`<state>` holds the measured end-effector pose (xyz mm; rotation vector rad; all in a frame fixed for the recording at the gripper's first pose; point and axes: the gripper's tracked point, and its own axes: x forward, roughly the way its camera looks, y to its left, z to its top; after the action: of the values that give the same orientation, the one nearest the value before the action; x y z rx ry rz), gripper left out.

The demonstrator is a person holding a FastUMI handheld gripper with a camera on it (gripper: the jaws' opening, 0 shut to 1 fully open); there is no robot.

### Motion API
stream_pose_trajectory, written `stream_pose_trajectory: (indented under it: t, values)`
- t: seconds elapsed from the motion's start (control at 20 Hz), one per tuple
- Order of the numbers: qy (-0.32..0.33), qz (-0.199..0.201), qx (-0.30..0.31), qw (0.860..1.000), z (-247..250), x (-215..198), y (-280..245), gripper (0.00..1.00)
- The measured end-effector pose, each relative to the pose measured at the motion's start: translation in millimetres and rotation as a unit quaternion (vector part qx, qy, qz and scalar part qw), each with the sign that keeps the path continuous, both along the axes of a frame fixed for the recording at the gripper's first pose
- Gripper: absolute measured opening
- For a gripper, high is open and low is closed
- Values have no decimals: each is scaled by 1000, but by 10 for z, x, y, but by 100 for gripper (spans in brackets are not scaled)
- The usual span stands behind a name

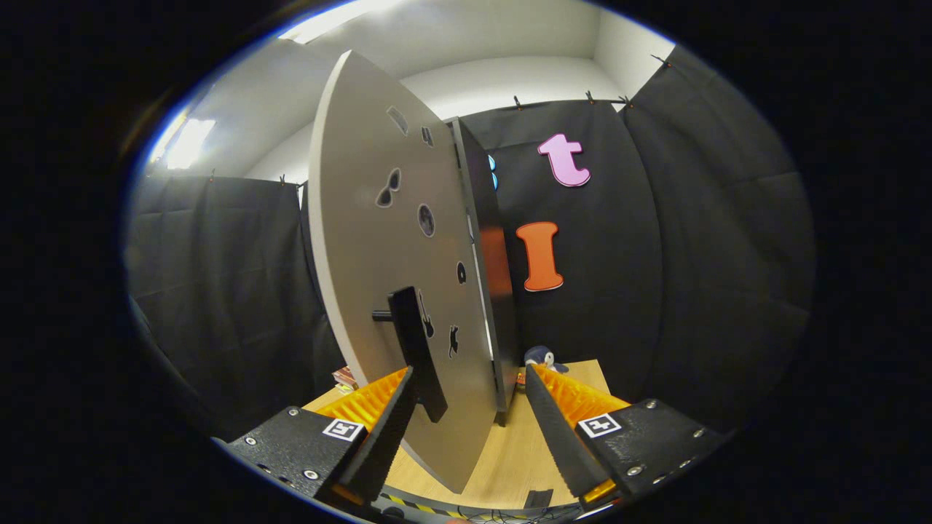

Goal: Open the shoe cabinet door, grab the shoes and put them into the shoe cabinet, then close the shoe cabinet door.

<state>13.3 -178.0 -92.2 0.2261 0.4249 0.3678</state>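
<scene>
So the cabinet door (393, 240) is swung out edge-on toward the gripper (470, 393), and its dark handle (415, 349) sticks out right by the left finger. The fingers are spread wide with the door's lower edge sitting between them, not clamped on anything. My guess is it's straddling the door to push it around. The cabinet body (491, 269) is just behind the door. There's a small blue-and-white thing (542, 357) beside the door, maybe a shoe, can't tell.

The gripper view rides low, looking forward, close against the cabinet door (397, 240).
</scene>
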Motion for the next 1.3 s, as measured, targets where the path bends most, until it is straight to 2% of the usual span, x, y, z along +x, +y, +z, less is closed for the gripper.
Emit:
stream_pose_trajectory:
  t: [0.4,0.65,1.1,1.3]
  values:
    - [3,48,16,999,-107,150,117,89]
    - [-8,76,3,997,-72,149,266,86]
    - [8,169,49,984,-84,143,1107,86]
    - [11,199,64,978,-93,204,1436,86]
